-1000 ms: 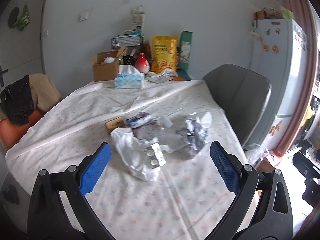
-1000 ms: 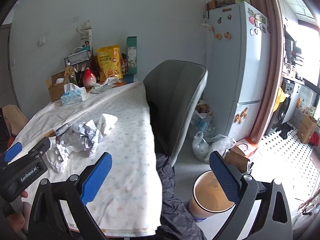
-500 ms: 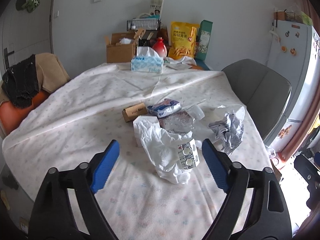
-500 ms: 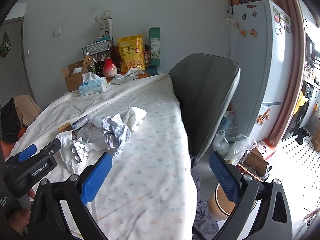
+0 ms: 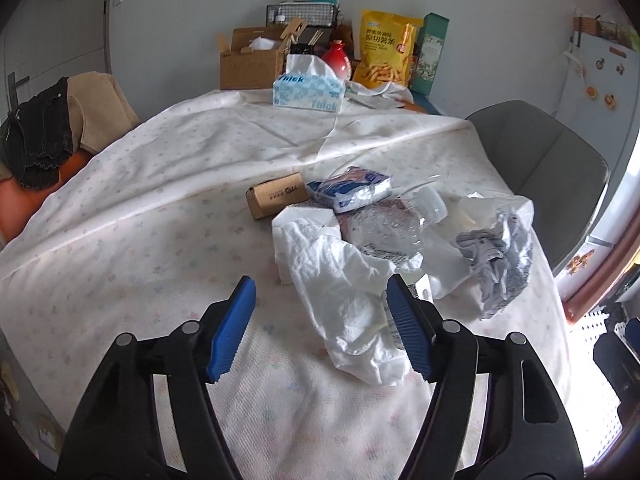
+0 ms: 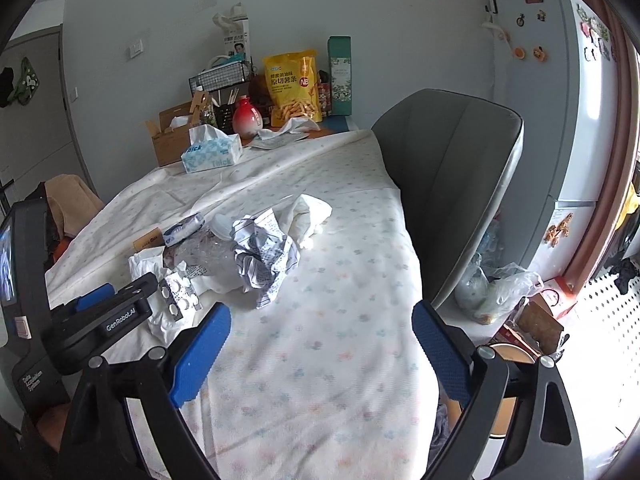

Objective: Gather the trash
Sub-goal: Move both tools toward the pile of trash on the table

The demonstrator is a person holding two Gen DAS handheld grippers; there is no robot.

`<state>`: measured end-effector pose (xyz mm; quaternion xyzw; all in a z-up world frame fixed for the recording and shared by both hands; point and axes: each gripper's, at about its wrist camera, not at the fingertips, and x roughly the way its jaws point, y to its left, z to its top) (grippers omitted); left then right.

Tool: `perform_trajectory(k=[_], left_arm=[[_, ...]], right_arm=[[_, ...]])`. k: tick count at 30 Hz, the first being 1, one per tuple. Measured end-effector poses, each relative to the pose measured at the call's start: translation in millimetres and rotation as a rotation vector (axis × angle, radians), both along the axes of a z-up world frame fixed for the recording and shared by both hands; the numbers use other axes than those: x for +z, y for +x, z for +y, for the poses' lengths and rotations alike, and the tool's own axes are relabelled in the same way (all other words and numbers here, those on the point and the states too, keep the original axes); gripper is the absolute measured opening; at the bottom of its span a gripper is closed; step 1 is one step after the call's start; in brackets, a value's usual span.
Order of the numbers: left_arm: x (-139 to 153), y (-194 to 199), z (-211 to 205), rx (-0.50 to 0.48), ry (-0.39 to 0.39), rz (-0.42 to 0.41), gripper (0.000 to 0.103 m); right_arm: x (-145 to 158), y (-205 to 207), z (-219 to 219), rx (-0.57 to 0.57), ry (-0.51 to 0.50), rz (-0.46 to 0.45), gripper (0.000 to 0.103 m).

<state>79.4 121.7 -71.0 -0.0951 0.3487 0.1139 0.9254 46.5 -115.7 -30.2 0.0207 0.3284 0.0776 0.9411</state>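
Closing in on a heap of trash at the middle of the cloth-covered table (image 5: 132, 216), the left gripper (image 5: 320, 320) has its blue jaws narrowing around the near end of a crumpled white plastic bag (image 5: 344, 292), not yet pressing it. The right gripper (image 6: 320, 344), jaws wide and just starting to close on nothing, hovers over bare cloth short of a crumpled printed paper (image 6: 266, 254). Next, the left jaws likely need to pinch the bag's loose folds without catching the silver pill blister pack (image 6: 178, 296) beside it.

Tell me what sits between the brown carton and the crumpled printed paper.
In the left wrist view, between the brown carton and crumpled printed paper: a blue-and-white packet and crushed clear plastic bottle.
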Motion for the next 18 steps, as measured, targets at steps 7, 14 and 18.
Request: perform_trajectory(k=[7, 14, 18], left_arm=[[-14.3, 9.5, 8.2, -0.031, -0.081, 0.061, 0.021], [2.2, -11.6, 16.2, -0.032, -0.094, -0.041, 0.002], [17.9, -23.1, 32.1, 0.006, -0.087, -0.105, 0.002]], right_arm=[[-3.3, 2.5, 14.7, 0.024, -0.019, 0.018, 0.09], [-2.5, 0.0, 33.6, 0.046, -0.043, 0.014, 0.09], [-2.4, 0.1, 50.7, 0.076, -0.051, 0.014, 0.09]])
